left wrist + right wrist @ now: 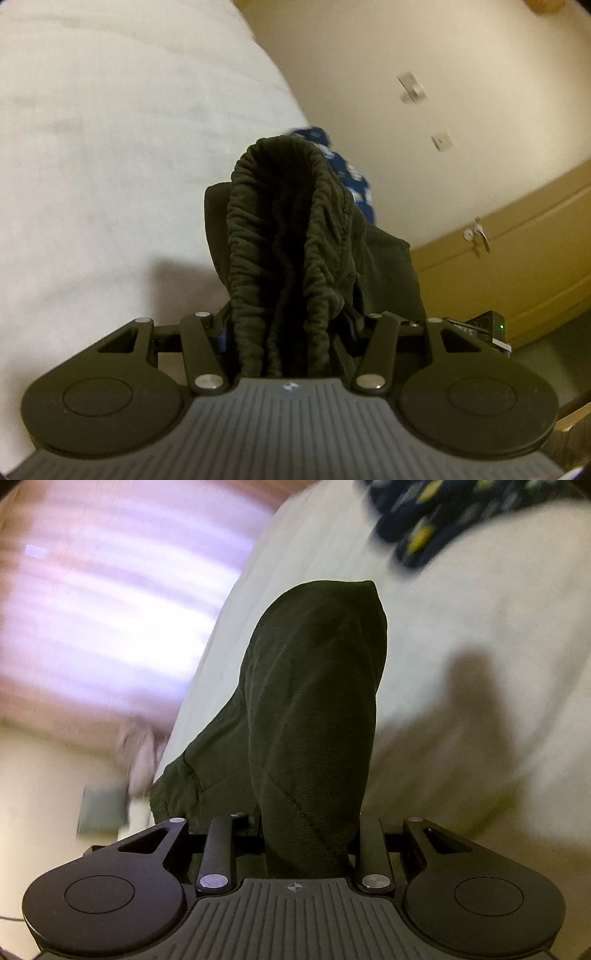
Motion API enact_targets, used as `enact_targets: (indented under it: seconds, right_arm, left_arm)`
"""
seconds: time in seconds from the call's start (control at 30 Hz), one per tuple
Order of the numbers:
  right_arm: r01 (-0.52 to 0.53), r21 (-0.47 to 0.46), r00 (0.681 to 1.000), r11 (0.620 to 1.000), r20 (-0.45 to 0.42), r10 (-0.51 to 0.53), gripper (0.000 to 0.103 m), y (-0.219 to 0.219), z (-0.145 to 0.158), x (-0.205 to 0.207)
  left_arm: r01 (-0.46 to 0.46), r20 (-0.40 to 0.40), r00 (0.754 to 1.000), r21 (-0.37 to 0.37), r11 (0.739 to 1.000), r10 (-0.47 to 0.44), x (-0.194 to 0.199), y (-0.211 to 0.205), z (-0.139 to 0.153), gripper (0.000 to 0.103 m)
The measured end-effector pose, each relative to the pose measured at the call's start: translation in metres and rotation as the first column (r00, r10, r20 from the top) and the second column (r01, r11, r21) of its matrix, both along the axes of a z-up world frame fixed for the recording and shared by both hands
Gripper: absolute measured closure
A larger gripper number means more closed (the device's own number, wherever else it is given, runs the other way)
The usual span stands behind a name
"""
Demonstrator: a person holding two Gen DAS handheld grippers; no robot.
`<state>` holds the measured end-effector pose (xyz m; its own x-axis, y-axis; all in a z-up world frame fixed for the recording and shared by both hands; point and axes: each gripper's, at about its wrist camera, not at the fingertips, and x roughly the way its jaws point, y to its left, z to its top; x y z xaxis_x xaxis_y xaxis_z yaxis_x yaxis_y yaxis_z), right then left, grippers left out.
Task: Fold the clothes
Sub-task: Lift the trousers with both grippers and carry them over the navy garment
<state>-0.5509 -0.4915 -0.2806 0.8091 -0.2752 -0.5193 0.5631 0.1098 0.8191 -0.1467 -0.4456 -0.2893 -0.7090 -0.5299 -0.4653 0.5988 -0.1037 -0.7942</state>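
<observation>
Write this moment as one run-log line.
task: fold clothes | left gripper: shut on dark garment | right gripper: shut on dark garment | surface: white bed | stage: garment lifted

A broad white quilted bed filled the room's middle. Beyond the bed rose a cream wall above yellow wooden cabinet doors; beside it hung glowing pink curtains.

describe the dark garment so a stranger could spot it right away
On the white bed, find the dark green garment lifted off the sheet, clamped in the left gripper and right gripper. Its plain fabric and gathered elastic waistband set it apart from the blue patterned clothes lying farther back.
</observation>
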Motion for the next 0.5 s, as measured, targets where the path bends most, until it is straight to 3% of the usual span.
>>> enact_targets:
  seconds: [0.27, 0.5]
  right_arm:
    - [0.206, -0.063, 0.979, 0.977, 0.007, -0.206, 0.075, -0.153, 0.042, -0.115]
    - [0.259, -0.097, 0.966, 0.961, 0.008, -0.260, 0.075, -0.289, 0.054, -0.177]
  left_arm:
    - [0.141, 0.001, 0.990, -0.088, 0.986, -0.141, -0.134, -0.209, 0.031, 0.056]
    - [0.164, 0.019, 0.987, -0.098, 0.982, -0.163, -0.194, -0.335, 0.036, 0.056]
